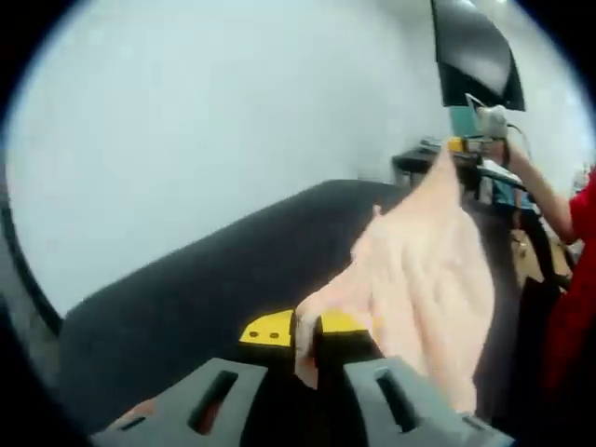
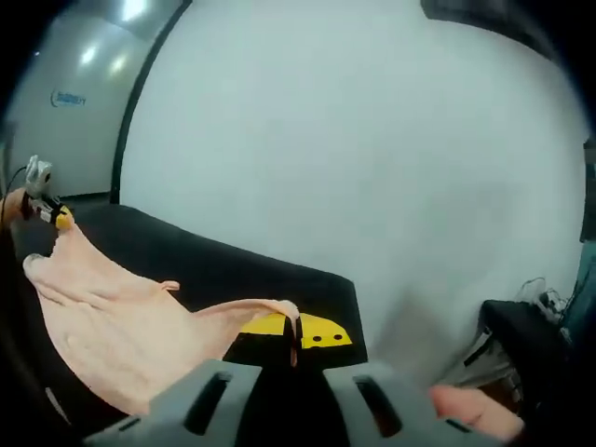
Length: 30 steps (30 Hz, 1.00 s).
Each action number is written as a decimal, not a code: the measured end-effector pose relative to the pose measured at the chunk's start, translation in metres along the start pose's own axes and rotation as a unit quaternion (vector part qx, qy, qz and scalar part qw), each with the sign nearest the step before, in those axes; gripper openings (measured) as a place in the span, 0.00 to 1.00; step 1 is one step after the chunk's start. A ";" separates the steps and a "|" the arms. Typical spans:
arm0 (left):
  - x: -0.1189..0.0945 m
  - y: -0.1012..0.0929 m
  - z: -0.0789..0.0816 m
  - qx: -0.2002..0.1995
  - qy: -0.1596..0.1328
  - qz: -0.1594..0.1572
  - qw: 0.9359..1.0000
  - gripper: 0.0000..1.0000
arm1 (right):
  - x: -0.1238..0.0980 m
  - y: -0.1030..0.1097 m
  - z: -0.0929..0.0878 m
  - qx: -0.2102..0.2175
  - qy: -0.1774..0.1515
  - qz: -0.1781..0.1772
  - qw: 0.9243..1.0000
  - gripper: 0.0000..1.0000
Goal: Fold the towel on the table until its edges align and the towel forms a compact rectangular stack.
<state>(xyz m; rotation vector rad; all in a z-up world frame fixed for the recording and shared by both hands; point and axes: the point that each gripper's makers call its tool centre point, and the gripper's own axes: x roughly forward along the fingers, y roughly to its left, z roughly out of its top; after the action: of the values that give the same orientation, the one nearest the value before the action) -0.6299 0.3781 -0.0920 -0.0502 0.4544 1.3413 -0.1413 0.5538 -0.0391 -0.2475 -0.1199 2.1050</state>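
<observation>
Holding item: towel (image 1: pixel 424 270), pink, stretched in the air above the black table (image 1: pixel 233 270). Left gripper (image 1: pixel 305 346) and right gripper (image 2: pixel 292 343) fingers are each pinching one corner. Step judged: carrying an edge over; next, aligning and lowering it.

white wall (image 1: pixel 205 130), black softbox (image 1: pixel 475 51), person's red sleeve (image 1: pixel 582 219)
</observation>
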 end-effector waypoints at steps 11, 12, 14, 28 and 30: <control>-0.110 0.060 0.146 0.035 -0.161 0.202 0.965 0.05 | -0.044 -0.022 0.111 -0.043 -0.099 -0.061 0.992 0.00; -0.118 0.063 0.152 0.040 -0.159 0.210 0.964 0.05 | -0.049 -0.024 0.117 -0.045 -0.107 -0.066 0.991 0.00; -0.134 0.064 0.165 0.045 -0.160 0.219 0.962 0.05 | -0.063 -0.025 0.128 -0.041 -0.119 -0.068 0.990 0.00; -0.225 0.042 0.228 0.009 -0.225 0.200 0.954 0.04 | -0.146 -0.037 0.205 -0.052 -0.208 -0.098 0.972 0.00; -0.236 0.042 0.233 0.007 -0.231 0.198 0.953 0.04 | -0.149 -0.040 0.211 -0.051 -0.208 -0.099 0.972 0.00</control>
<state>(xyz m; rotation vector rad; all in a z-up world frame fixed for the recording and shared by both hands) -0.6389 0.2379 0.2110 0.3784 0.0725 1.6834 -0.0799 0.4507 0.1927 0.1449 -0.4827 1.9252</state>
